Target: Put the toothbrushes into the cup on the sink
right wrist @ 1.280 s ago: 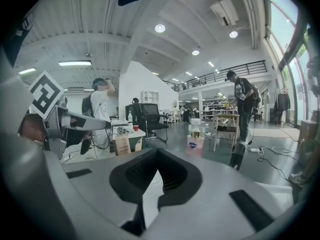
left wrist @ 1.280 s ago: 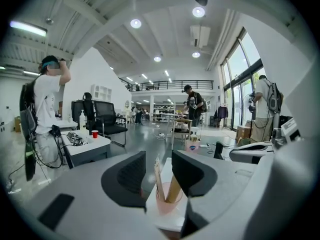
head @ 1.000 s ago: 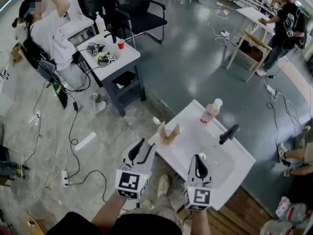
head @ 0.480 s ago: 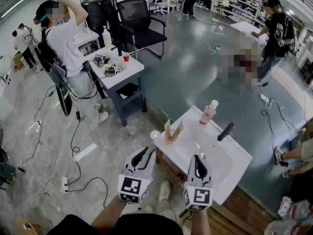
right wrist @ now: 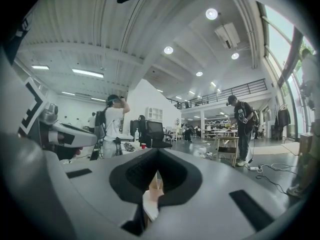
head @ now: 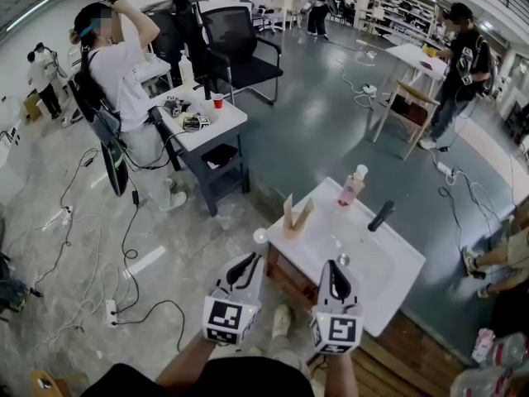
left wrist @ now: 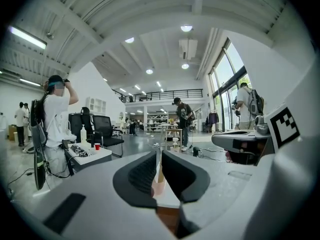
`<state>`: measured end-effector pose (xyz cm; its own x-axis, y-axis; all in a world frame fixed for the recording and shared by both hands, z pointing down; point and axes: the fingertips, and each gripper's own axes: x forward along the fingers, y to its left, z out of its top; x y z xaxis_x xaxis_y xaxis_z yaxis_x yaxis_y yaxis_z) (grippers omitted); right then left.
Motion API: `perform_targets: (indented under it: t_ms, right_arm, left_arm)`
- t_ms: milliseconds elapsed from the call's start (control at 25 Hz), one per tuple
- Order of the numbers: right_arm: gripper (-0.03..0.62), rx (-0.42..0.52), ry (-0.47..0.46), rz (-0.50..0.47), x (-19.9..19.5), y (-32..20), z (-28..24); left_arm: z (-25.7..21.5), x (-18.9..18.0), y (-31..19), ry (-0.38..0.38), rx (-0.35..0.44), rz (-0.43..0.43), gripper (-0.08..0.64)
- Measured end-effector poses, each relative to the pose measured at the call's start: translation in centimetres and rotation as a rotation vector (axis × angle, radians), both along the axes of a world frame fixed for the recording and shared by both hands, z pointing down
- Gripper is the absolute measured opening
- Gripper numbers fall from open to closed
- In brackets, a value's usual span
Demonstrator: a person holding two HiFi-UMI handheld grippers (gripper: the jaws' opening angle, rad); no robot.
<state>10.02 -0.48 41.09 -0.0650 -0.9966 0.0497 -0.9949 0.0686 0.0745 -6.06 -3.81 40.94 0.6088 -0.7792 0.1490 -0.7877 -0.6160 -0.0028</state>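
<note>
Two tan wooden pieces (head: pixel 296 216) stand in a V at the white sink's (head: pixel 397 281) far left corner; whether they are the toothbrushes I cannot tell. A small pale round cup-like thing (head: pixel 260 236) sits by the sink's left corner. My left gripper (head: pixel 245 265) hovers short of that corner, its jaws closing to a narrow slit with nothing between them. In the left gripper view the left gripper (left wrist: pixel 158 170) shows the tan pieces far off through the slit. My right gripper (head: pixel 333 276) hangs over the sink's near edge, shut and empty; the right gripper (right wrist: pixel 157 172) points at the same corner.
A pink bottle (head: pixel 353 187) and a black faucet (head: pixel 380 216) stand on the sink's far side, with the drain (head: pixel 343 260) in the basin. A grey side table (head: pixel 202 126), an office chair (head: pixel 235 44), floor cables and people stand beyond.
The left gripper's jaws have narrowed from wide apart to a slit. The view has shifted a little, so the sink sits lower and closer. The right gripper stays shut.
</note>
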Motion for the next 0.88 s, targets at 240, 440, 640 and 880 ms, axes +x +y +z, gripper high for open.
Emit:
perform_targets:
  t_ms: [240, 440, 640, 880]
  right_arm:
    - [-0.002, 0.005, -0.004, 0.006, -0.21, 0.77, -0.34]
    - [-0.002, 0.005, -0.006, 0.001, -0.37, 0.91, -0.36]
    - [-0.002, 0.003, -0.009, -0.003, -0.66, 0.67, -0.34]
    - [-0.002, 0.0, -0.005, -0.01, -0.47, 0.29, 0.27]
  left_arm:
    - [-0.47, -0.19, 0.78, 0.011, 0.006, 0.003, 0.011]
    - [-0.73, -0.2, 0.98, 0.011, 0.008, 0.007, 0.006]
    - [-0.81, -0.39, 0.77, 0.013, 0.004, 0.005, 0.006]
    - [-0.51, -0.22, 0.55, 0.014, -0.006, 0.006, 0.006]
